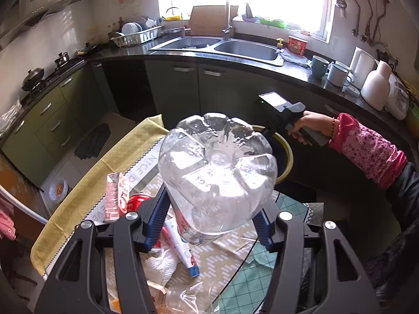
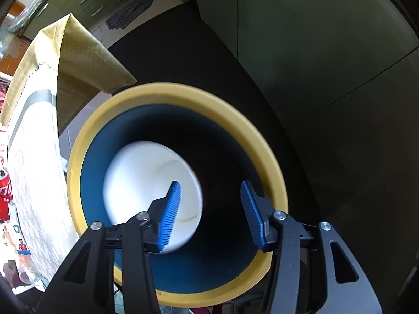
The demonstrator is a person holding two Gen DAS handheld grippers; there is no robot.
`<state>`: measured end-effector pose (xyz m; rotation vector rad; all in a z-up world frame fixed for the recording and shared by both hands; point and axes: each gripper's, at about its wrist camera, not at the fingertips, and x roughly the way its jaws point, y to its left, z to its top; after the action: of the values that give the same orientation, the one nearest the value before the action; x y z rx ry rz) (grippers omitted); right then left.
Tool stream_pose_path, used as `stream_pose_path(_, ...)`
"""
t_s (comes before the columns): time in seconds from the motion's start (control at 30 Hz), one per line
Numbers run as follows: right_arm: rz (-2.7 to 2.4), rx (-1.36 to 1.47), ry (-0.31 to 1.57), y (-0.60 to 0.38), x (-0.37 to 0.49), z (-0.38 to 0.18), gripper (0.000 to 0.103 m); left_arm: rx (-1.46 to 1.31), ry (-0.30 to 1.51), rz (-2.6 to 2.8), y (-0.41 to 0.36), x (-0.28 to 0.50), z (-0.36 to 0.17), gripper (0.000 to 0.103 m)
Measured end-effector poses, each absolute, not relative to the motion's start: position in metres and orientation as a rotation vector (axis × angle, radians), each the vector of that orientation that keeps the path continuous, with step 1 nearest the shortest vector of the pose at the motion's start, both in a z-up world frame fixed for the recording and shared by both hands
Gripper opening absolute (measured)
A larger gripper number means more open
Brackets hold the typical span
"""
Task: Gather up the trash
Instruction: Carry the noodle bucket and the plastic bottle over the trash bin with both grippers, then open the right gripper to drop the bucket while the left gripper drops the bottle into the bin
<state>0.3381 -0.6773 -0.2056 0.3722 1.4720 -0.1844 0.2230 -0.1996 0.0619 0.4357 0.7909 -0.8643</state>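
My left gripper (image 1: 209, 204) is shut on a clear plastic bottle (image 1: 217, 172), held bottom-forward above the table. Beyond the bottle stands a bin with a yellow rim (image 1: 286, 154). My right gripper (image 2: 210, 209) is open and empty, right over the mouth of that bin (image 2: 183, 96), which has a dark blue inside. A white paper cup (image 2: 146, 183), blurred, lies inside the bin below the fingers. In the left wrist view the right gripper's body (image 1: 285, 112) hangs over the bin, held by a hand in a pink sleeve.
On the table (image 1: 86, 191) lie a red-and-white carton (image 1: 115, 198), a red can (image 1: 137, 201), a tube (image 1: 183, 251), crumpled tissue (image 1: 159, 264) and a clear wrapper (image 1: 183, 298). A yellow cloth (image 2: 86, 60) hangs off the table beside the bin. Kitchen counter and sink (image 1: 222, 47) stand behind.
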Motion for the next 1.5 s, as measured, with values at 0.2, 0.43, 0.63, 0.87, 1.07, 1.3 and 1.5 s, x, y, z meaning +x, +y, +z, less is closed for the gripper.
stream_pose_path(0.2, -0.098, 0.447, 1.338, -0.691, 0.304, -0.161, 0.046, 0.464, 0.82, -0.975, -0.267, 0.22, 0.048, 0.056)
stream_pose_path(0.43, -0.057, 0.437, 1.232, -0.709, 0.232, -0.113, 0.046, 0.489, 0.83, -1.09, -0.366, 0.222, 0.015, 0.056)
stream_pose_path(0.63, -0.085, 0.449, 1.223, -0.721, 0.194, -0.102, 0.047, 0.499, 0.9, -1.114, -0.45, 0.237, -0.039, 0.056)
stream_pose_path(0.87, -0.087, 0.485, 1.235, -0.742, 0.167, -0.108, 0.046, 0.545, 1.056, -1.024, -0.512, 0.265, -0.114, 0.057)
stream_pose_path(1.07, -0.061, 0.476, 1.222, -0.744, 0.159, -0.101, 0.046, 0.578, 1.096, -0.973, -0.525, 0.275, -0.14, 0.059)
stream_pose_path(1.3, -0.012, 0.432, 1.207, -0.718, 0.168, -0.087, 0.047, 0.561, 1.056, -0.974, -0.482, 0.265, -0.105, 0.064)
stream_pose_path(1.5, 0.053, 0.373, 1.216, -0.677, 0.18, -0.077, 0.047, 0.475, 1.02, -0.935, -0.397, 0.247, -0.043, 0.067)
